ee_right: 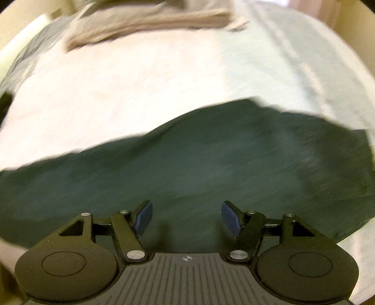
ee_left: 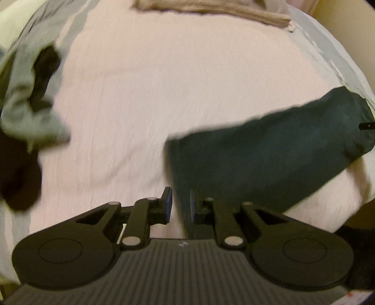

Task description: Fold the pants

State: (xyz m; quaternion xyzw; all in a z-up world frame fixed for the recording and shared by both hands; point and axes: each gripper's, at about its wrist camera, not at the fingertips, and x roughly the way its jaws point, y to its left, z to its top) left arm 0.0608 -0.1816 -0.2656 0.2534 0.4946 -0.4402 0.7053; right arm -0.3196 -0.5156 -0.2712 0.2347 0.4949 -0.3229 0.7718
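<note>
Dark green pants lie flat across a pale pink bed sheet. In the left wrist view the pants stretch from the lower centre to the right. My left gripper hovers at their left edge. Its fingers stand only a narrow gap apart, sheet shows between them, and the cloth edge runs under the right finger. My right gripper is open wide just above the middle of the pants, nothing between its blue pads. Both views are motion-blurred.
Folded beige clothing lies at the far side of the bed, also the beige pile. A heap of grey-green and black garments sits at the left. The bed's right edge drops away.
</note>
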